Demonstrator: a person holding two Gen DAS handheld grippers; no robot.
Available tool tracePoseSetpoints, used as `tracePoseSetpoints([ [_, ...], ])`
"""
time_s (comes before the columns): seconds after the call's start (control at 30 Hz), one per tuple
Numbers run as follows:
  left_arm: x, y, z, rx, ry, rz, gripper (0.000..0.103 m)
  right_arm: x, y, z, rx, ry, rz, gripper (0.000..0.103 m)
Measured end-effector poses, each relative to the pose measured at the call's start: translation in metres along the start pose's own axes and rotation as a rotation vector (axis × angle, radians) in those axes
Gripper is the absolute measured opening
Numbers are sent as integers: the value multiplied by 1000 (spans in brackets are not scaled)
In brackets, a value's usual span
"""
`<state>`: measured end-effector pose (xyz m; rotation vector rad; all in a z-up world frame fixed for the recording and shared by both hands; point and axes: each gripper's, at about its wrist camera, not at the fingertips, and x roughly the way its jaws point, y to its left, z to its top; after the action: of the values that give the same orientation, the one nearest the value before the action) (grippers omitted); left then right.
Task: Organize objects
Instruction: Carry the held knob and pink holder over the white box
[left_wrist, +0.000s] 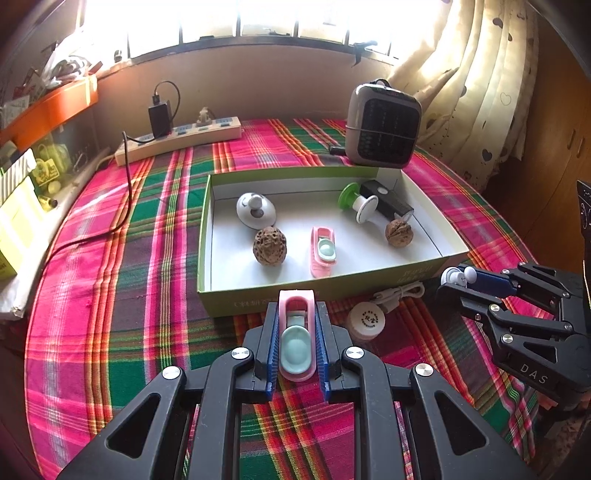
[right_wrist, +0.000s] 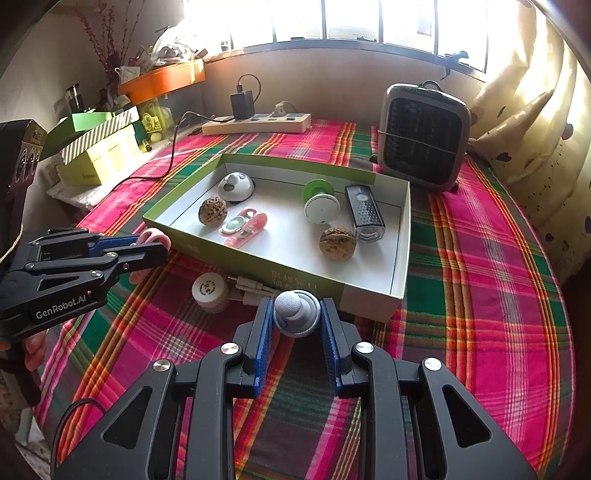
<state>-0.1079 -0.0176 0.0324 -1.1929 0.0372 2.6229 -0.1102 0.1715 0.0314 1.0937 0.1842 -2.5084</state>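
Grippers both loaded: left gripper pinches pink clip, lower centre; right gripper pinches white knob, before green box.

Woven plaid cloth over the surface, matt, finely ribbed. Cardboard box: green printed outside, plain white matt inside. Two walnuts, rough, pitted, dull brown shell. Pink clip, smooth glossy plastic with pale green insert. White knob, smooth plastic, fine-textured cap. Left tool: matt black plastic, ridged blue pads, bright metal screws.
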Motion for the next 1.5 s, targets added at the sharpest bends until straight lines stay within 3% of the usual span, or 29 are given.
tracePoseSetpoints([
  [0.7, 10, 20, 25, -43, -13, 18, 16, 13, 4, 50, -38, -42, 38, 27],
  [1.5, 34, 35, 41, -64, 0, 34, 16, 65, 9, 94, -70, 9, 64, 27],
])
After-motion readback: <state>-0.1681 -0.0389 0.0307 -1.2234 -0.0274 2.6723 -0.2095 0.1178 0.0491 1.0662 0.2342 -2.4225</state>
